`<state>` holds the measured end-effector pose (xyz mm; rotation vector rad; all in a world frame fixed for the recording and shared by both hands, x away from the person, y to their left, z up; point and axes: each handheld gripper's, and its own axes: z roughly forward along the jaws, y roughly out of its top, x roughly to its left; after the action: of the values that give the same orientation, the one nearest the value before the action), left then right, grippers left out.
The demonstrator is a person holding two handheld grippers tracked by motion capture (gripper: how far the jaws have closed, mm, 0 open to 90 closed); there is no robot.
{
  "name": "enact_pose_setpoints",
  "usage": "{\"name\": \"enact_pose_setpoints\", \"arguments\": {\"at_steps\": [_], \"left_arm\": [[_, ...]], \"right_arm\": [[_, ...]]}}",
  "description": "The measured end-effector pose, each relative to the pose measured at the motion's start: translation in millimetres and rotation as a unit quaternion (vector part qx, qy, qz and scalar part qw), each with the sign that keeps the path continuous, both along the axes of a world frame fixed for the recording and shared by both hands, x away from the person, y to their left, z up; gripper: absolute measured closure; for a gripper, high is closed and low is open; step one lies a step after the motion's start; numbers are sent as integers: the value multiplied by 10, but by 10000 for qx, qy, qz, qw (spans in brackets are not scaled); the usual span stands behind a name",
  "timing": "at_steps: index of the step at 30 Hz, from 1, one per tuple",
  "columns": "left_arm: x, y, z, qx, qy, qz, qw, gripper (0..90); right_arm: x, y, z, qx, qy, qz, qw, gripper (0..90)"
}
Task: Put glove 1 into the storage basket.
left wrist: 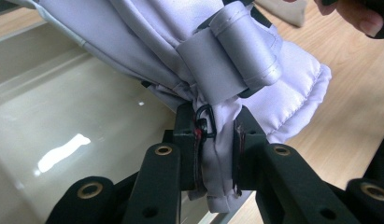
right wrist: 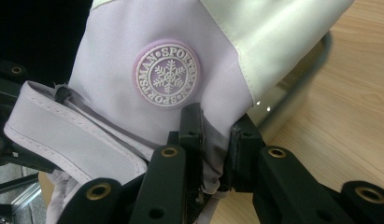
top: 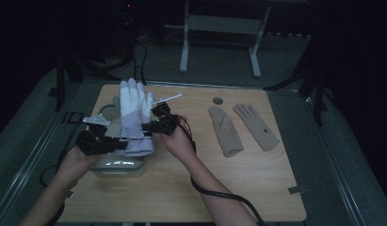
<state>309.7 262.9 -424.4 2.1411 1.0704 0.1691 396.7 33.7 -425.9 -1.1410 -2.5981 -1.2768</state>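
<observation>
both claws have it: the padded white and lilac ski glove (top: 133,120) hangs in the air above the clear plastic tub (top: 116,165) at the left of the wooden table (top: 181,188). left gripper (left wrist: 215,149) is clamped on bunched cuff fabric by the strap; right gripper (right wrist: 216,140) pinches the cuff edge below the round snowflake badge (right wrist: 168,74). looks soft, light, a bit slick, so the stitched cuff seems the safest hold. two beige knit gloves (top: 243,127) lie well apart on the right.
</observation>
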Motion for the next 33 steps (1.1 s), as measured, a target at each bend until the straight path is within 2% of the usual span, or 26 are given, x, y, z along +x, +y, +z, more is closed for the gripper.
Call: {"name": "enact_pose_setpoints", "arguments": {"at_steps": [5, 9, 11, 13, 19, 23, 24, 25, 27, 30, 33], "left_arm": [[6, 166, -72, -28, 68, 28, 10000, 760], [16, 276, -149, -66, 208, 40, 9998, 760], [14, 301, -170, -79, 211, 51, 9997, 760], [18, 356, -255, -150, 308, 69, 9994, 760], [10, 380, -465, -204, 500, 51, 9985, 758], [-20, 375, -563, -320, 631, 57, 9975, 756], [-42, 376, -628, -372, 710, 80, 9968, 756], [-46, 381, -650, -399, 735, 94, 9965, 756], [-56, 387, -674, -437, 734, 126, 9963, 755], [-55, 366, -668, -342, 746, 151, 9965, 748], [-15, 333, -681, -133, 879, 289, 9956, 723]], "right_arm": [[13, 224, -55, -104, -17, 48, 9999, 785], [41, 336, -146, -106, 115, 73, 9999, 785], [45, 366, -165, -131, 151, 97, 9998, 785], [46, 428, -234, -168, 192, 120, 9996, 785], [31, 501, -417, -362, 330, 114, 9987, 785], [8, 505, -501, -444, 413, 124, 9981, 785], [2, 504, -530, -488, 453, 146, 9977, 785], [-12, 512, -587, -565, 539, 182, 9968, 784], [-19, 522, -621, -628, 559, 197, 9963, 783], [-2, 529, -639, -654, 625, 214, 9957, 781], [40, 559, -660, -800, 729, 248, 9938, 776]]}}
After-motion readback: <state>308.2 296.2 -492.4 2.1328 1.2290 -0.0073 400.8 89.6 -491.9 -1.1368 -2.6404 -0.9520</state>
